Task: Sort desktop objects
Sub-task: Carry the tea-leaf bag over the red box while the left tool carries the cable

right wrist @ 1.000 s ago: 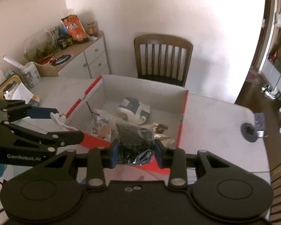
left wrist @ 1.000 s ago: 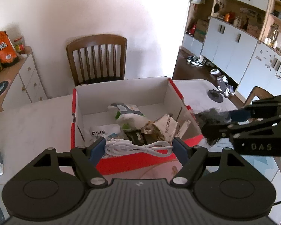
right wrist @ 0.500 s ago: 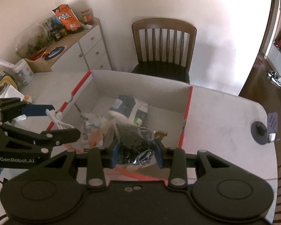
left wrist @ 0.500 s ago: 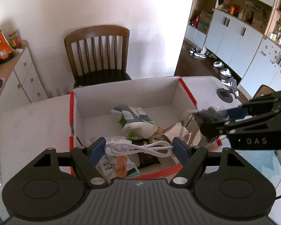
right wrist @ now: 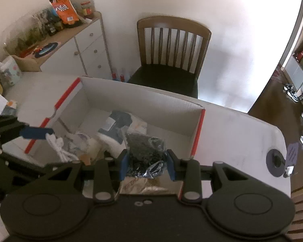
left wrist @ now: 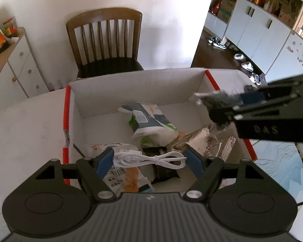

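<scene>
An open red-and-white cardboard box (left wrist: 69,109) (right wrist: 198,129) sits on the white table and holds several snack packets, among them a white, green and grey pouch (left wrist: 149,123). My left gripper (left wrist: 149,159) is shut on a coiled white cable (left wrist: 151,158) and hangs over the box's near left part. My right gripper (right wrist: 147,162) is shut on a clear bag of dark dried bits (right wrist: 145,151) over the box's near right part. In the left wrist view the right gripper (left wrist: 214,104) reaches in from the right with the dark bag (left wrist: 216,98). The white cable (right wrist: 59,146) shows at the left of the right wrist view.
A brown wooden chair (left wrist: 105,40) (right wrist: 171,50) stands behind the table's far edge. A white drawer cabinet (right wrist: 84,48) with snacks on top lines the left wall. A round cable hole (right wrist: 275,162) lies in the table to the right. White cupboards (left wrist: 258,32) stand far right.
Both grippers have moved forward over the box with their loads; the box now fills more of both views and its near wall has dropped out of sight under the grippers.
</scene>
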Demonstrator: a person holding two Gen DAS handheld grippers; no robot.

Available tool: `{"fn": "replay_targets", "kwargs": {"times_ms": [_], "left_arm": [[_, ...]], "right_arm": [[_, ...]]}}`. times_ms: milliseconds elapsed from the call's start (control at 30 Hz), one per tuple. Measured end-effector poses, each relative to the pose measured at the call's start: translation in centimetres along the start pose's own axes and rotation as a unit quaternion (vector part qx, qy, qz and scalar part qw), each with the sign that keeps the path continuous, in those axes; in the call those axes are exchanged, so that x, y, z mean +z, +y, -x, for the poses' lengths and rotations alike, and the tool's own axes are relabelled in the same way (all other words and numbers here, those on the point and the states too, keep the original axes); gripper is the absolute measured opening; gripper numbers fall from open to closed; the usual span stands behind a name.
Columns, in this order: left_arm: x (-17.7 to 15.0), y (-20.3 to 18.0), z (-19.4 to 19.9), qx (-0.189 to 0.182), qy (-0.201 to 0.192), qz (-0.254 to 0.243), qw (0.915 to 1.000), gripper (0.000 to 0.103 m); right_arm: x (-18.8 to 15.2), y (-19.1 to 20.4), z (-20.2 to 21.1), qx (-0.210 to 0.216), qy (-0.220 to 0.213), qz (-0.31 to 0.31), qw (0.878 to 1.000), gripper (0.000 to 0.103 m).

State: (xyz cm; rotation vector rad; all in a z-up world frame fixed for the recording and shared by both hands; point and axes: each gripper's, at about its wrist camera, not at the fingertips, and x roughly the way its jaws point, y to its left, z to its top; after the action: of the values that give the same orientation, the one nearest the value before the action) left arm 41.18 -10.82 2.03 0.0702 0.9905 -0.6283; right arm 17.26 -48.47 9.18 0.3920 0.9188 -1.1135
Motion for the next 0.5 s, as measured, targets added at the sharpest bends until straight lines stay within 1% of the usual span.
{"fn": "replay_targets", "kwargs": {"times_ms": [167,300,500], "left_arm": [[-0.1,-0.1,-1.4,-0.001,0.015,-0.005,0.9999,0.077],[-0.2,0.0,-2.2,-0.003,0.022,-0.006,0.9997,0.077],[-0.4,0.4,-3.4,-0.001,0.035,-0.003,0.9994,0.077]], "right_arm": [[0.9,0.0,-2.3,-0.022,0.006,0.010,1.000,0.037],[1.0,0.0,-4.1,-0.022,0.020,0.008,1.000,0.037],[1.1,0.7,-6.0,-0.033,0.027,0.018,0.999,0.038]]}}
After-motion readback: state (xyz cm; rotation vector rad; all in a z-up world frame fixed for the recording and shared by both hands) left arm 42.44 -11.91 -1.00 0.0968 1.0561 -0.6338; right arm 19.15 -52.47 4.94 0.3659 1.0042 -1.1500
